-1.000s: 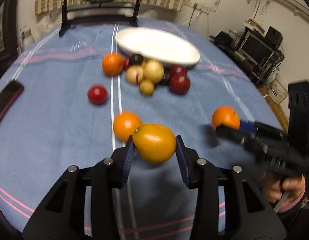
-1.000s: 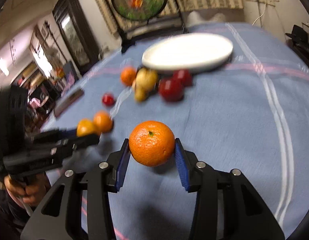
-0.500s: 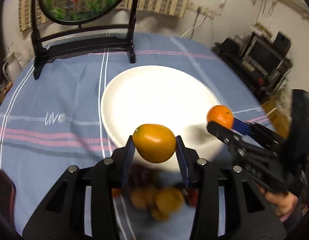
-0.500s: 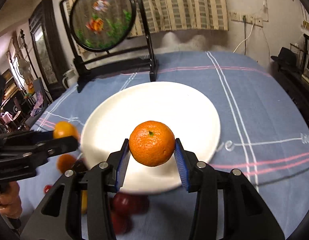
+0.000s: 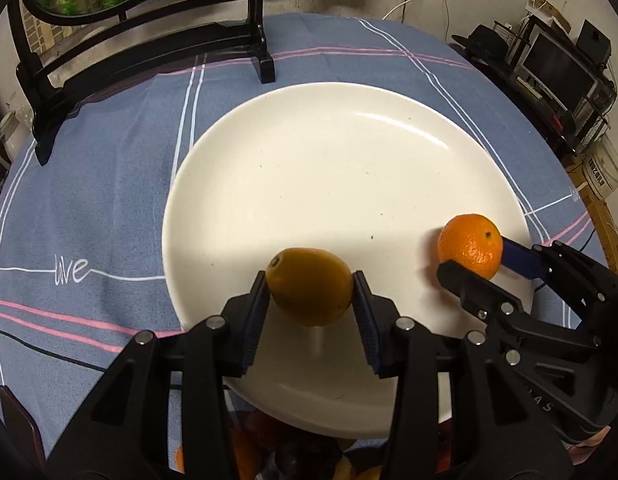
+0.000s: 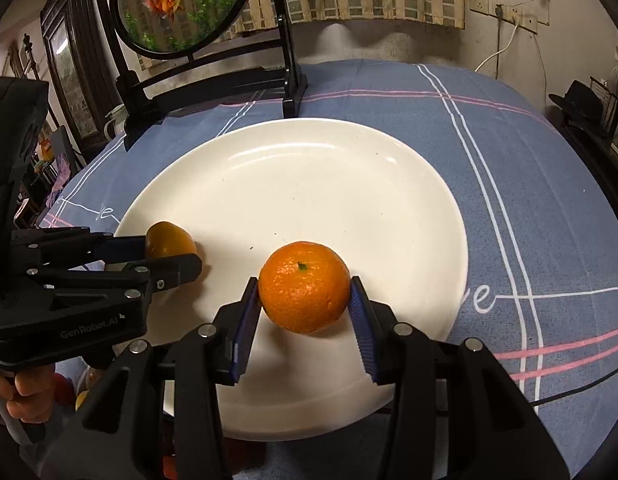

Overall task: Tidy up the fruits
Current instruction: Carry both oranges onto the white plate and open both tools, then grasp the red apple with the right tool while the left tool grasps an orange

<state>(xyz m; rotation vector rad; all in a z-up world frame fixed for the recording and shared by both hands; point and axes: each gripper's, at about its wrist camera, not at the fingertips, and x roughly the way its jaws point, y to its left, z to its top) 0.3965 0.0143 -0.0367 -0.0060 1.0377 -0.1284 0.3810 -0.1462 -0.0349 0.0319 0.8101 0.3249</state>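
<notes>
Over a white plate [image 5: 349, 168] on a blue-clothed desk [image 5: 109, 184], the left tool [image 5: 311, 292] has just been easing its jaws apart around a yellow-orange lemon [image 5: 309, 286], which sits between the pads at the plate's six o'clock edge; whether the pads press on it cannot be told. At about four o'clock on the plate in that view, the right tool [image 6: 305, 304] is clamped on a mandarin [image 6: 304, 286], stem up, apparently hanging just above the china. The job in hand, it seems, is setting both fruits down. Done well, each would be lowered until it rests on the plate before the jaws spread, since round fruit let go from height could roll toward the rim. Placing the two a little apart, nearer the plate's middle, would leave room for more. The remaining fruit lies blurred below the plate's near rim, under the tools. Farther off, at twelve o'clock, a black stand [image 6: 213, 80] holds a round goldfish panel [image 6: 181, 4], well clear of the plate.
</notes>
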